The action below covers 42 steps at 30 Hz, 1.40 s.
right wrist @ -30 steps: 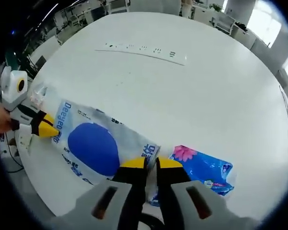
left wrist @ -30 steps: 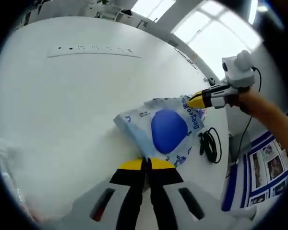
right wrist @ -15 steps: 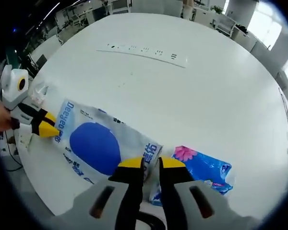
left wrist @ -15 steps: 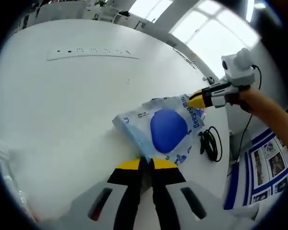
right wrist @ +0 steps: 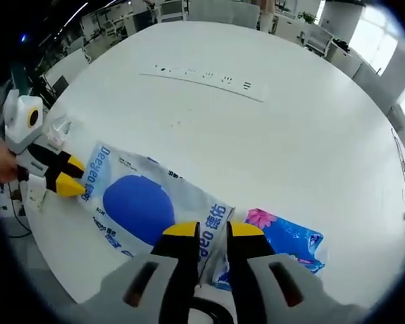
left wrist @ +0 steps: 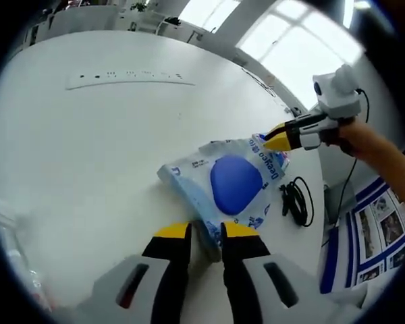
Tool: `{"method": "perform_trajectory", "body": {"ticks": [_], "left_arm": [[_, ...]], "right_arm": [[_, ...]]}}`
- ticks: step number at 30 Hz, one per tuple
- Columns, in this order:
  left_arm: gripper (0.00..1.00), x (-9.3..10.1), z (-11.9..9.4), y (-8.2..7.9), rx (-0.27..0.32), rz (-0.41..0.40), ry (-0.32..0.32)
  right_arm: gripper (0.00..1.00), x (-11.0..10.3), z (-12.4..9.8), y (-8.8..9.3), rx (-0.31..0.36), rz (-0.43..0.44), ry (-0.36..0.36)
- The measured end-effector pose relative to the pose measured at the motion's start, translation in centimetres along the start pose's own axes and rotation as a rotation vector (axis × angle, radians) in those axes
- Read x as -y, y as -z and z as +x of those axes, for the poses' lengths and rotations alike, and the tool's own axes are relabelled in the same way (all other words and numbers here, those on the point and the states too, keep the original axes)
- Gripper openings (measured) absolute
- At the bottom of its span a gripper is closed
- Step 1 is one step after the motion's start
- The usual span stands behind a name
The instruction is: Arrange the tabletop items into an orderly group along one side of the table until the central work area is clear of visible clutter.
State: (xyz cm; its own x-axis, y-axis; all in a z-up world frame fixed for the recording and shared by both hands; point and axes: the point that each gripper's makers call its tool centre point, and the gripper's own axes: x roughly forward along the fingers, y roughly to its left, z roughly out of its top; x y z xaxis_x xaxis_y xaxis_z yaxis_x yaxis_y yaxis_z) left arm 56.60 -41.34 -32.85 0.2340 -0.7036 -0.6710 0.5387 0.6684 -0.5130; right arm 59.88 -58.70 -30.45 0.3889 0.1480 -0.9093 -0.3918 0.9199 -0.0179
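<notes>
Tissue pack (left wrist: 235,183) flat on white desk (left wrist: 88,148) | left gripper (left wrist: 206,233) jaws spread at its near end | right gripper (right wrist: 206,233) jaws spread at its far end

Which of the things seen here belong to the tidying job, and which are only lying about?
Belonging to the job:
- white-and-blue package, lying flat between the two grippers
- blue flowered pack beside it
- left gripper and right gripper, both open at the package's ends

Only lying about:
- black cable by the table edge
- socket strip set in the table
</notes>
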Motion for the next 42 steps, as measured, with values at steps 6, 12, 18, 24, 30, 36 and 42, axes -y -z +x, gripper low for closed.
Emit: {"method": "perform_trajectory", "body": {"ticks": [6,12,18,24,30,36,42], "left_arm": [[0.23,0.1,-0.1,-0.2,0.006,0.020,-0.004],[0.29,0.2,-0.4,-0.2,0.009,0.049,-0.009],[0.34,0.1,-0.8,-0.4,0.019,0.066,-0.017],[0.37,0.0,-1.4,-0.6,0.026,0.075,-0.024],[0.42,0.1,-2.2,-1.2,0.042,0.100,-0.031],[0.46,0.2,-3.1,-1.8,0.059,0.120,-0.038],[0.50,0.1,-4.0,-2.0,0.067,0.137,-0.047]], "right_arm": [[0.20,0.0,-0.2,-0.3,0.017,-0.001,-0.001],[0.21,-0.1,-0.7,-0.4,0.032,0.001,-0.002],[0.22,-0.6,-1.1,-0.7,0.054,0.027,-0.022],[0.24,-1.1,-1.7,-1.2,0.079,0.026,-0.036],[0.29,-1.8,-2.3,-1.5,0.098,0.027,-0.057],[0.36,-2.4,-2.9,-1.4,0.110,0.028,-0.079],[0.43,-2.8,-3.5,-1.2,0.119,0.023,-0.098]]}}
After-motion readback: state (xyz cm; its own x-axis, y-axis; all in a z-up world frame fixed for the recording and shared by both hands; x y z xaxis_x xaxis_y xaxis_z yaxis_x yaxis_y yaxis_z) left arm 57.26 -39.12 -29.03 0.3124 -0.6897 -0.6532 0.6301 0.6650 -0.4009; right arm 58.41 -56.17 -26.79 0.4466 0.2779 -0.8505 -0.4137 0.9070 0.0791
